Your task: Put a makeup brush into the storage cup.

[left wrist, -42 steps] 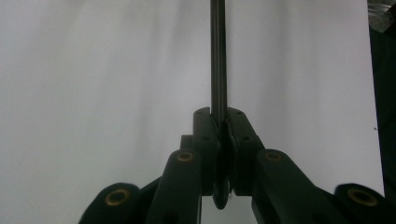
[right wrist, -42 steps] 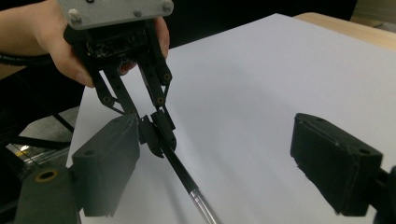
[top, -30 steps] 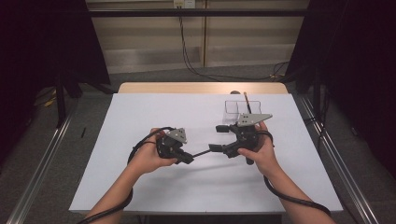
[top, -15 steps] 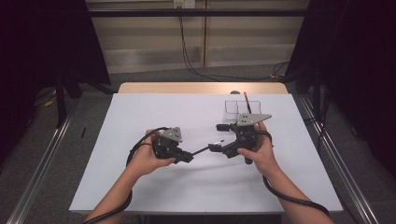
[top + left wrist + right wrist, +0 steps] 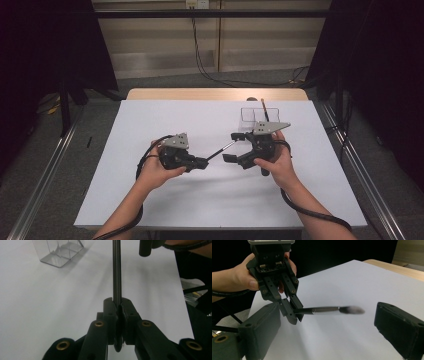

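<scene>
Count: two grippers, one brush in play, one clear holder, one more brush standing in that holder.

Your left gripper (image 5: 200, 163) is pressed tight on the handle end of the makeup brush (image 5: 221, 149). In the left gripper view the dark handle (image 5: 116, 272) runs straight up toward 12 o'clock from between the closed jaws. In the high view the brush sticks out of that gripper toward 2 o'clock, clear of the table, bristle end toward your other hand.

Your right gripper (image 5: 235, 147) is spread wide, and its jaws have just been opening further. In the right gripper view the bristle tip (image 5: 352, 310) sits between the two black jaws, touching neither; the silver ferrule is just left of it, and your left gripper (image 5: 293, 312) shows at 9 o'clock, pinching the handle.

The clear plastic holder (image 5: 251, 118) stands on the white table cover (image 5: 150, 125) at about 12 o'clock from your right gripper, just beyond it. How many compartments it has I can't tell. The second brush (image 5: 264, 108) leans in it, tilted slightly. The same holder (image 5: 60, 252) shows at 11 o'clock in the left gripper view.

Both hands sit near mid-table, left at 9 o'clock of right, close together.
</scene>
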`<state>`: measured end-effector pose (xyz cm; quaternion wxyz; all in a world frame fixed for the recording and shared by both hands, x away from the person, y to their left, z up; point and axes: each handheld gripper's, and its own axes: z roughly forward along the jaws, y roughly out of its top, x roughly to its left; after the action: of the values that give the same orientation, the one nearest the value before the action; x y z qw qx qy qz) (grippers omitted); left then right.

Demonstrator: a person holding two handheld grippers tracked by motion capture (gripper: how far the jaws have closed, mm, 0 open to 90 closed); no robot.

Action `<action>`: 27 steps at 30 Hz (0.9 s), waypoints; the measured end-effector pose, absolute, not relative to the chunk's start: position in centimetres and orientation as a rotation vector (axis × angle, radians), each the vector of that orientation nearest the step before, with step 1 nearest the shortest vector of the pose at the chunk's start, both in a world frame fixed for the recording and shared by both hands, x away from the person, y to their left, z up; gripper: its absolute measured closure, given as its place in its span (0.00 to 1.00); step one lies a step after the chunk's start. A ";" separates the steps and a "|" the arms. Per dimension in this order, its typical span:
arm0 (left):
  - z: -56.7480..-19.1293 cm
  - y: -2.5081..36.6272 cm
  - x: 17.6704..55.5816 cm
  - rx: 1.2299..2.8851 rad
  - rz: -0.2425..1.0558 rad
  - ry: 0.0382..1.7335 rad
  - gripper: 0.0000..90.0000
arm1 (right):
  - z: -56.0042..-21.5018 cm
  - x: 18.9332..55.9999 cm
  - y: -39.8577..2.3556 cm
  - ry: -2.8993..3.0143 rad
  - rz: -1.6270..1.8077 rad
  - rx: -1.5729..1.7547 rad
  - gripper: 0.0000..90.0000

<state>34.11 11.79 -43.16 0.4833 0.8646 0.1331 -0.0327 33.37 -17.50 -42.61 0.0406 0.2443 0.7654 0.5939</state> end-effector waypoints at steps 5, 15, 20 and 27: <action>-43.3 11.8 34.1 2.045 -0.074 0.356 0.93 | -42.7 33.3 -17.4 2.338 1.834 0.748 0.07; -43.5 11.2 34.1 1.990 -0.050 0.375 0.93 | -42.6 33.4 -17.2 2.328 1.854 0.746 0.07; -43.7 10.8 34.1 1.972 -0.057 0.381 0.93 | -42.7 33.4 -17.2 2.309 1.876 0.758 0.11; -43.8 10.3 34.1 1.937 -0.058 0.394 0.93 | -42.6 33.4 -17.3 2.303 1.899 0.757 0.30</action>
<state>34.13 10.29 -43.77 0.5499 0.8181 0.1664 -0.0244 33.39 -17.33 -42.63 0.0308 0.2456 0.7475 0.6164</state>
